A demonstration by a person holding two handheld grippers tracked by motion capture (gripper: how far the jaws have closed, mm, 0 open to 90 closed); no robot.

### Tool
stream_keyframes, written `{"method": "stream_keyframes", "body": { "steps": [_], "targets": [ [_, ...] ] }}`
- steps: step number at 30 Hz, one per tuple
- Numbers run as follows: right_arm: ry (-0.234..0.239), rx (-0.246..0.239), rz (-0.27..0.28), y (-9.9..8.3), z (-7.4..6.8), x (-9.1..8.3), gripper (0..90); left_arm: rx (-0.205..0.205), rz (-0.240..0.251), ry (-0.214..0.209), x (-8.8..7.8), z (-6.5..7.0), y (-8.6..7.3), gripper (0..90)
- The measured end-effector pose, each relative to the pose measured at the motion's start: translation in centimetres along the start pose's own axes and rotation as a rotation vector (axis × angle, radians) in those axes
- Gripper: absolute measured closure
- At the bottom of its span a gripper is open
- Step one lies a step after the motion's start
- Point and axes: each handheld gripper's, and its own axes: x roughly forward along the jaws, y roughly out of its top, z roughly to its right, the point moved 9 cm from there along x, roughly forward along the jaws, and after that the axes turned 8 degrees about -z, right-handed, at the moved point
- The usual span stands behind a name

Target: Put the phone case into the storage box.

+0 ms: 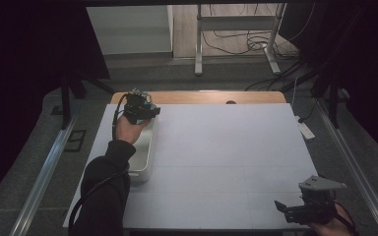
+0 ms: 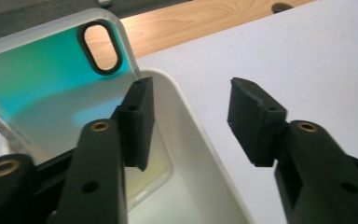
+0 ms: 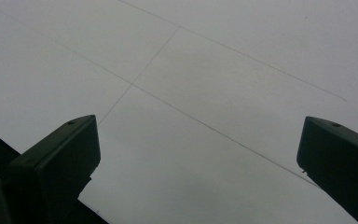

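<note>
Worktop (image 1: 216, 157): wide, covered by a flat white sheet, with a strip of pale wood showing along the far edge. At its left side sits a white, rounded-corner plastic tub (image 1: 145, 157), long axis running away from me.

Left gripper (image 1: 145, 112) held over the tub's far end. In the left gripper view its jaws stand about half open with nothing pressed between the pads (image 2: 254, 123). The clear phone case with a teal-green sheen and a black-ringed oval camera cut-out (image 2: 51, 88) leans inside the tub, its upper end propped above the far rim (image 2: 200, 140), lower end down in the basin. The left pad lies just in front of the case; I cannot tell whether it touches.

My reading: this is the drop-off step, case let go into the tub.

Right gripper (image 1: 295, 210) rests near the worktop's near right corner, jaws wide apart and empty over bare sheet.

Next move, as I judge it: lift the left gripper straight up without clipping the leaning case.
</note>
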Motion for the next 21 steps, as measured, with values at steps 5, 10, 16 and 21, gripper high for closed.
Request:
{"method": "stream_keyframes", "body": {
  "steps": [5,10,16,21],
  "targets": [
    [-0.001,0.000,-0.001,0.0,0.0,0.0,0.0,0.003,-0.002,-0.012,-0.2,0.2,-0.1,40.6],
    [-0.001,0.000,0.001,0.0,0.0,0.0,0.0,0.004,-0.002,-0.023,-0.5,0.4,-0.3,33.8],
    [-0.001,0.000,0.000,0.0,0.0,0.0,0.0,0.020,-0.013,-0.038,-0.8,0.7,-0.7,25.1],
    [-0.002,0.000,0.000,0.0,0.0,0.0,0.0,0.031,-0.018,-0.074,-1.1,1.1,-1.0,18.4]
  ]
}}
